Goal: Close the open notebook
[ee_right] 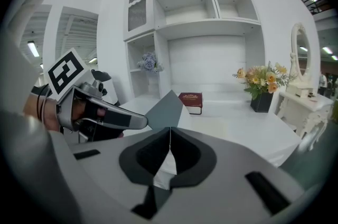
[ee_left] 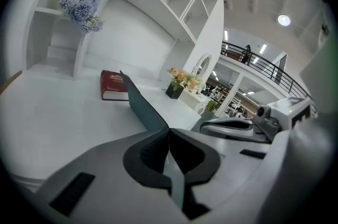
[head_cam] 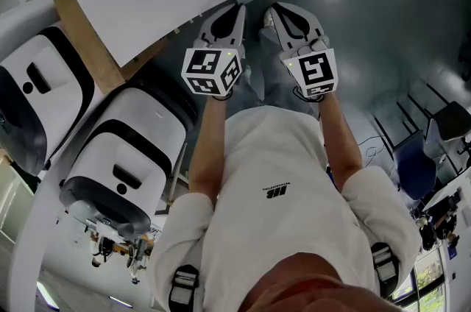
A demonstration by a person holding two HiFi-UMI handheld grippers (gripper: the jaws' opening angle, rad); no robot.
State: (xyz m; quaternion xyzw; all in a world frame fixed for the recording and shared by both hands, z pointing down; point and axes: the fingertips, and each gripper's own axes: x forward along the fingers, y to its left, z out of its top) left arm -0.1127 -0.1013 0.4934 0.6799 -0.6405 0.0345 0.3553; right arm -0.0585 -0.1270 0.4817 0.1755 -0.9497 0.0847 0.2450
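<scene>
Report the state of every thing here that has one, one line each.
left gripper: shut on the notebook's teal cover
right gripper: shut on the notebook, white page between its jaws
notebook: cover raised on a slant, not yet shut
red book: closed, lying flat
potted flowers: upright

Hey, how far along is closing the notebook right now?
Done: both grippers have a hold. The left gripper is shut on the teal cover; the right gripper is shut on a white page edge. In hand: the cover stands raised at an angle off the white table, so nothing is closed yet. Left: probably fold the cover down flat, then let go.
</scene>
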